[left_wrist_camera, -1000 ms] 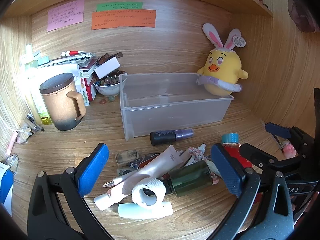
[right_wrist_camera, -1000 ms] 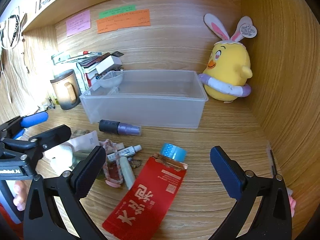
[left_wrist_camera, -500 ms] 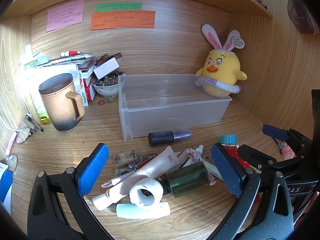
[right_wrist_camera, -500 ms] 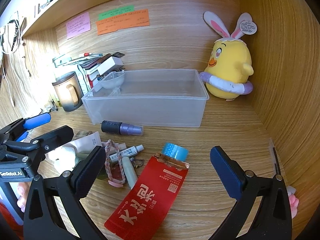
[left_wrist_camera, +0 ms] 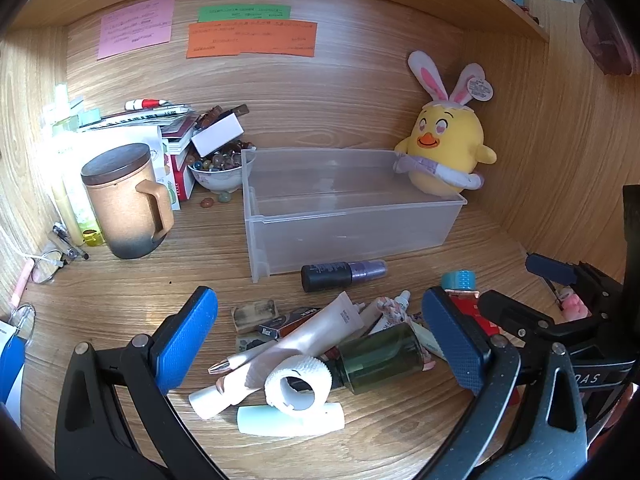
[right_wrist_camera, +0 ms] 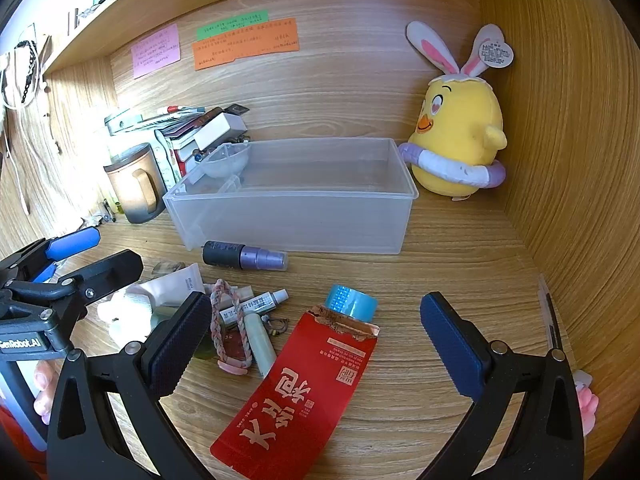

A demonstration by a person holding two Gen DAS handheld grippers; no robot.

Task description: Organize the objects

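While both jaws gape wide, left gripper [left_wrist_camera: 320, 344] and right gripper [right_wrist_camera: 316, 340] hold nothing.

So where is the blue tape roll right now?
In the right wrist view the blue tape roll sits mid-desk, touching the red envelope's torn top, in front of the clear bin.

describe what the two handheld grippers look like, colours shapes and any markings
Both are black plastic frames with silver rivets, each splaying into two fingers tipped with ribbed blue pads. The left gripper shows bright blue pads; seen from the right wrist its body bears white "GenRobot.AI" lettering. The right gripper has darker navy pads; from the left wrist its side shows white letters ending "DAS".
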